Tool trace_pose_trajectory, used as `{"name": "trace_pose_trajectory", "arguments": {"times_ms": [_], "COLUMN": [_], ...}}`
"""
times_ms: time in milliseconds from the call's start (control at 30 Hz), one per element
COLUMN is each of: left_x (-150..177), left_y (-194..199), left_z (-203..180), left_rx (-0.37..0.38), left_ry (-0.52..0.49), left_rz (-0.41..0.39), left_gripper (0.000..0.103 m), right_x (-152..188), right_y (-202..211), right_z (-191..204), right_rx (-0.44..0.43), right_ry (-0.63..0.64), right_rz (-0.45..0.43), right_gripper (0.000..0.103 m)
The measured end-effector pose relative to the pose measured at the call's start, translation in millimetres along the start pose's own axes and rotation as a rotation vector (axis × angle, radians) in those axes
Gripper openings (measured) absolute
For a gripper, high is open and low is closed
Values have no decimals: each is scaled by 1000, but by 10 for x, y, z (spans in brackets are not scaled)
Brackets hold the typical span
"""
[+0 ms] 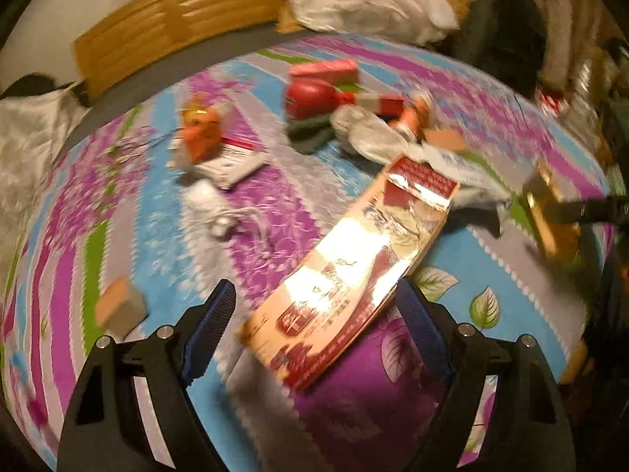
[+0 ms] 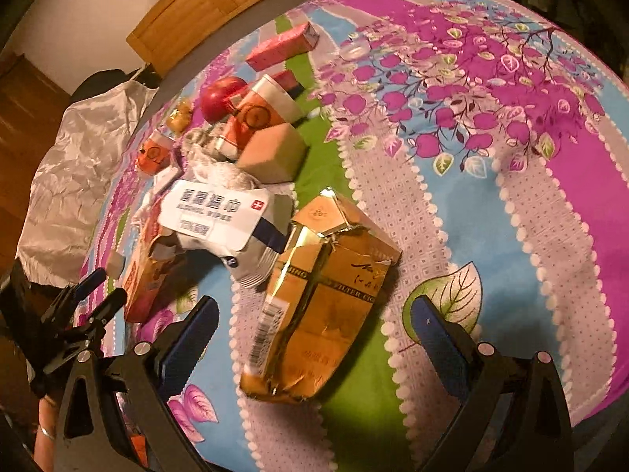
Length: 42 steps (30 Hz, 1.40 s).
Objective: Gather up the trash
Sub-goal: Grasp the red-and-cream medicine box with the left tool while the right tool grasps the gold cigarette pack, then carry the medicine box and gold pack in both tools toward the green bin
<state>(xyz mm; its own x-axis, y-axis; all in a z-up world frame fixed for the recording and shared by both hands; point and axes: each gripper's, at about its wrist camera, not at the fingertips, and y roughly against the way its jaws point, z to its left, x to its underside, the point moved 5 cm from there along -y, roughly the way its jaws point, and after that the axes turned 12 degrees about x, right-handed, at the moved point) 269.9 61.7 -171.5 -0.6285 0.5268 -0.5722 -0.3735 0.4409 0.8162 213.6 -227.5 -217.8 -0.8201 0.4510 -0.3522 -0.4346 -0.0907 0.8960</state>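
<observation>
I kept both hand-held grippers tilted downward, jaws spread: the right hand-held gripper (image 2: 314,338) around a crumpled gold carton (image 2: 318,306), the left hand-held gripper (image 1: 314,326) around a glossy red-and-cream box (image 1: 346,271).

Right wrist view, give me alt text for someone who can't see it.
The right claw hangs open over a crumpled gold cigarette carton on a purple, blue and green floral bedsheet. Behind the carton lie a white alcohol wipes pack, orange paper cups and a red apple.
</observation>
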Motion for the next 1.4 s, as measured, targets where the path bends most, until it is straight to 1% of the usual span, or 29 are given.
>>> {"name": "trace_pose_trajectory", "arguments": {"times_ms": [67,167,200,267,333,367,400,433,467,500,533,600,833,1033,1133,1233,1300,1400], "left_x": [19,44,53,82,100,107,118,127,146,154,161,193,310,322,213,4,-148,-415], "left_y": [-113,-281,-308,-313,-286,-262,-238,-202,-167,-139,-106,-13,386,722,844,922,931,918], "left_z": [-17,-9,-18,-36,-52,-71,-96,-130,-167,-196,-218,-289,-487,-720,-825,-989,-1077,-1286], "left_rx": [20,13,1,-3,0,1,2,3,16,27,28,31,25,-11,-45,-81,-73,-70], "left_ry": [-48,-68,-75,-78,-67,-61,-57,-54,-38,-22,-7,27,144,188,199,172,167,119], "left_rz": [41,100,105,107,103,100,96,88,78,68,54,28,-66,-113,-127,-138,-140,-149], "left_gripper": [80,80,76,75,71,69,66,64,60,56,55,51,51,51,51,51,51,52], "right_x": [-13,-30,-23,-4,29,47,77,101,129,152,173,204,351,463,466,429,382,263], "right_y": [-14,-27,-29,-21,-1,10,33,46,53,56,68,103,370,679,833,1000,1139,1419], "right_z": [19,22,9,-23,-53,-65,-83,-87,-87,-81,-80,-75,-80,-109,-145,-201,-265,-432], "right_rx": [4,12,16,17,25,24,20,4,-11,-27,-35,-52,-88,-104,-110,-113,-109,-89], "right_ry": [18,34,30,22,23,24,24,22,21,23,26,37,95,145,149,148,143,128], "right_rz": [-6,-13,-13,-16,-19,-20,-19,-17,-12,-7,-3,-3,-34,-81,-115,-151,-185,-255], "right_gripper": [98,92,88,83,74,72,65,52,49,37,33,33,31,31,31,31,31,31]}}
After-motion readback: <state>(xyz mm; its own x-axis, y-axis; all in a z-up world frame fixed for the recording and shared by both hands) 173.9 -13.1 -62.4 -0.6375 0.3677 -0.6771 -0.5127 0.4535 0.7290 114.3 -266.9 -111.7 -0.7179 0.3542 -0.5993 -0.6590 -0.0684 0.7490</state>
